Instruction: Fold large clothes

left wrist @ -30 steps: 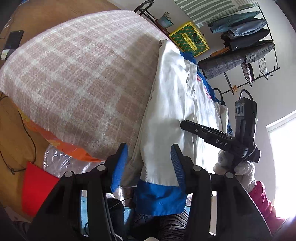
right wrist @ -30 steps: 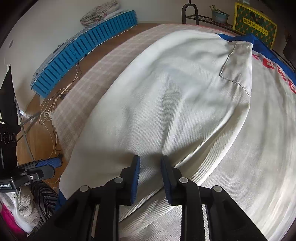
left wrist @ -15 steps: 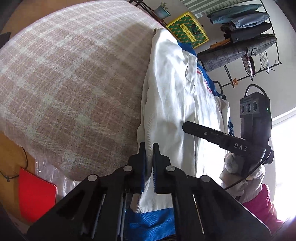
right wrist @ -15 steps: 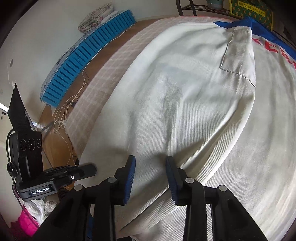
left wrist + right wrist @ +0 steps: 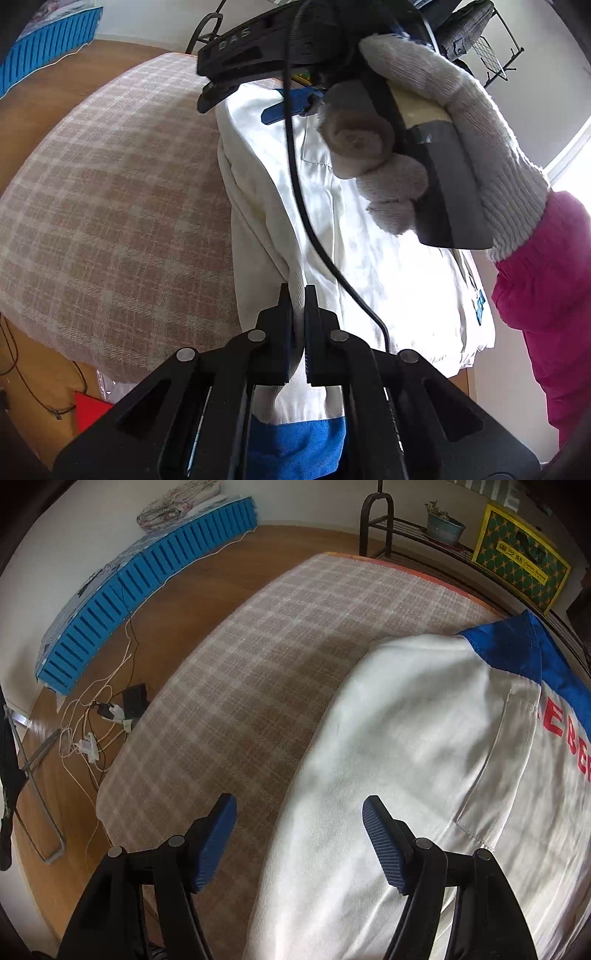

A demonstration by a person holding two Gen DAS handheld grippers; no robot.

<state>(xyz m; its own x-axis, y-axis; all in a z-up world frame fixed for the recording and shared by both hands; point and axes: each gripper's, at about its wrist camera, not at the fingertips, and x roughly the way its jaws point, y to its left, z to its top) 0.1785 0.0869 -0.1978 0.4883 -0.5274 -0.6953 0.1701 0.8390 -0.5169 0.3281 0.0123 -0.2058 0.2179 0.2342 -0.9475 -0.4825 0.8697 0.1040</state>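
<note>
A white garment with blue trim (image 5: 369, 258) lies along the right side of a checked bed cover (image 5: 110, 206). My left gripper (image 5: 299, 295) is shut on a fold of the white cloth near its blue hem, which it lifts a little. In the right wrist view the same garment (image 5: 424, 757) shows a pocket, red letters and a blue collar. My right gripper (image 5: 299, 812) hovers over the garment's left edge and the checked cover (image 5: 258, 686); its jaws are opening, with no cloth pinched between them. A gloved hand (image 5: 461, 122) holds the right gripper's body above the garment.
A clothes rack (image 5: 491, 44) stands at the back right. A blue slatted mat (image 5: 147, 579), cables and plugs (image 5: 99, 720) lie on the wooden floor to the left of the bed. A yellow box (image 5: 521, 561) and a plant pot (image 5: 443, 528) sit on a dark shelf behind.
My left gripper closed on the garment's edge and raised it. My right gripper let go of the white cloth, opened wide and moved left toward the garment's edge.
</note>
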